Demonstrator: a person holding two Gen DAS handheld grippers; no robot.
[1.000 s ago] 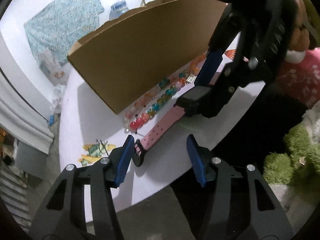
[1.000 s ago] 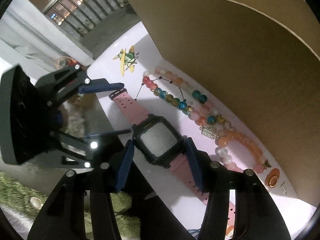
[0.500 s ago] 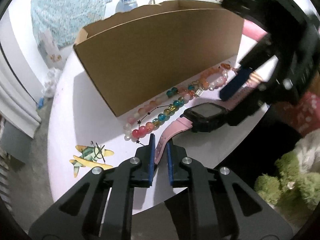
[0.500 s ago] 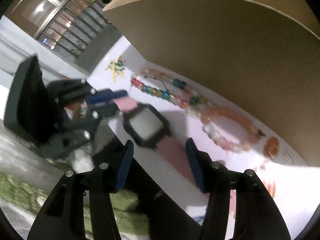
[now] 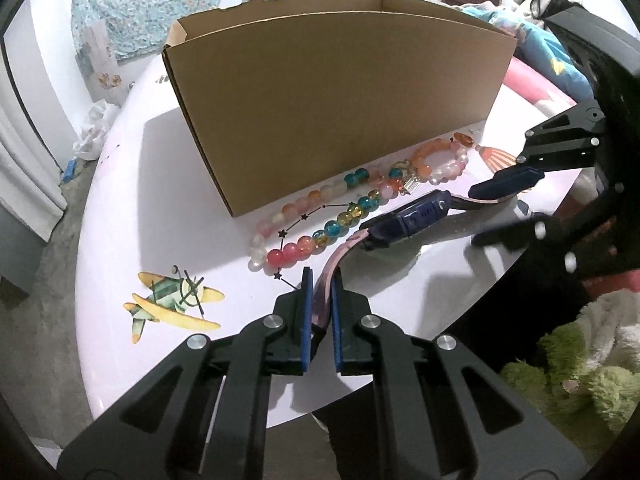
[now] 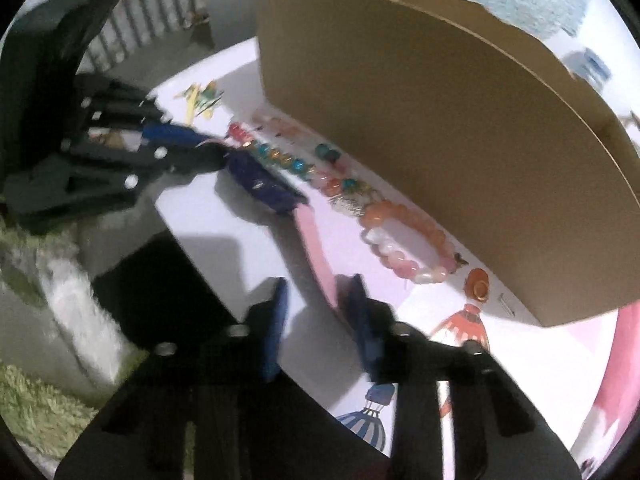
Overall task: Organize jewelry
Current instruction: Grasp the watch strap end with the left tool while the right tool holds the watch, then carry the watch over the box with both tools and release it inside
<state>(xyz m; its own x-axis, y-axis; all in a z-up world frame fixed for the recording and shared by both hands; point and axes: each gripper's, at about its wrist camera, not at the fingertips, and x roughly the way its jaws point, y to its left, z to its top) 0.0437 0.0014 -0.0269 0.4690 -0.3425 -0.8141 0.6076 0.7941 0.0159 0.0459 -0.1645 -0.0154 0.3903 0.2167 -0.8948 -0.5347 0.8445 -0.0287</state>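
Strap (image 5: pixel 326 284) (pink) inside left gripper (image 5: pixel 320 322).

One watch (image 5: pixel 408 220), two bead bracelets (image 5: pixel 320 224), one cardboard box (image 5: pixel 340 100)

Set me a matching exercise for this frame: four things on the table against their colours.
Things:
1. watch strap
2. cardboard box
3. airplane sticker
4. round bracelet

Colours:
A. yellow and green
B. plain brown
C. pink
D. orange and white beads

Pairs: 1-C, 2-B, 3-A, 4-D
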